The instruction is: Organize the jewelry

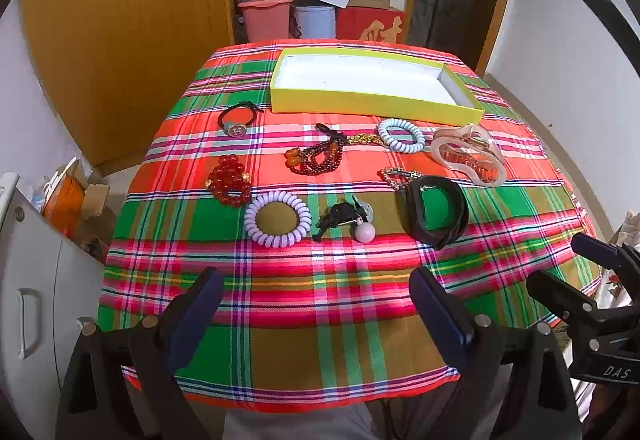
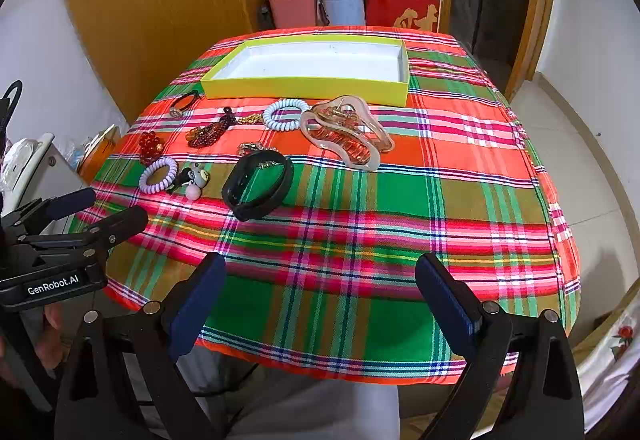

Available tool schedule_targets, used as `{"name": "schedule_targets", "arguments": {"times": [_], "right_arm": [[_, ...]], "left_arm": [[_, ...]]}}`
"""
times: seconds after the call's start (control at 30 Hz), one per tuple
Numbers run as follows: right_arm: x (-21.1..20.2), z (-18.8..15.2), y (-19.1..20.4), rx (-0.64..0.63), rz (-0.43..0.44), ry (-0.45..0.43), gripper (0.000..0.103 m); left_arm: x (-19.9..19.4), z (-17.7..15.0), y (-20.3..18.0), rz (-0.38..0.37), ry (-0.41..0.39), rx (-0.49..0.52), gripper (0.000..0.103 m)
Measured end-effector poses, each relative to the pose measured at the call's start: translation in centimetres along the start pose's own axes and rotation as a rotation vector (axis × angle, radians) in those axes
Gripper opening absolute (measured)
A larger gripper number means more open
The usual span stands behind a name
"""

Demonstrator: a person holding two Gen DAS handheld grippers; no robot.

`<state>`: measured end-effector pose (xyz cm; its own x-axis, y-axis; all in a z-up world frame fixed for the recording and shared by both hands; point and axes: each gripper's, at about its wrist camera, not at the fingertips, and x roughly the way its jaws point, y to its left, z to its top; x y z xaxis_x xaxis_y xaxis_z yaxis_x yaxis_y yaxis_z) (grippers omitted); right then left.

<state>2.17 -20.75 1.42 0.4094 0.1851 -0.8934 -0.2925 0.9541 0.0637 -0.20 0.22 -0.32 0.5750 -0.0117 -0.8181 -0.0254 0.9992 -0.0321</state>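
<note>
A yellow box [image 1: 372, 106] with a white, empty inside stands at the table's far side; it also shows in the right wrist view [image 2: 304, 88]. Jewelry lies in front of it: a black band [image 1: 434, 212], a clear hair claw [image 1: 468, 152], a pale blue coil tie [image 1: 401, 135], a lilac coil tie [image 1: 278, 219], red beads [image 1: 230, 180], a dark bead string [image 1: 320, 156] and a black hair tie [image 1: 238, 118]. My left gripper [image 1: 316, 304] is open and empty above the near edge. My right gripper [image 2: 320, 296] is open and empty, also near the front edge.
The table wears a plaid cloth [image 2: 400, 200]. A small charm with a white ball [image 1: 352, 220] lies beside the lilac tie. Boxes and buckets [image 1: 320, 0] are stacked behind the table. A wooden wardrobe [image 1: 120, 20] stands left, a white cabinet [image 1: 32, 280] near left.
</note>
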Motion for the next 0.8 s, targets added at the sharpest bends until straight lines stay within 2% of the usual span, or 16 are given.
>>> {"name": "schedule_targets", "arguments": {"times": [0.8], "right_arm": [[0.11,0.00,0.31,0.002,-0.002,0.004,0.096]], "left_arm": [[0.36,-0.08,0.13,-0.005,0.007,-0.005,0.095]]}}
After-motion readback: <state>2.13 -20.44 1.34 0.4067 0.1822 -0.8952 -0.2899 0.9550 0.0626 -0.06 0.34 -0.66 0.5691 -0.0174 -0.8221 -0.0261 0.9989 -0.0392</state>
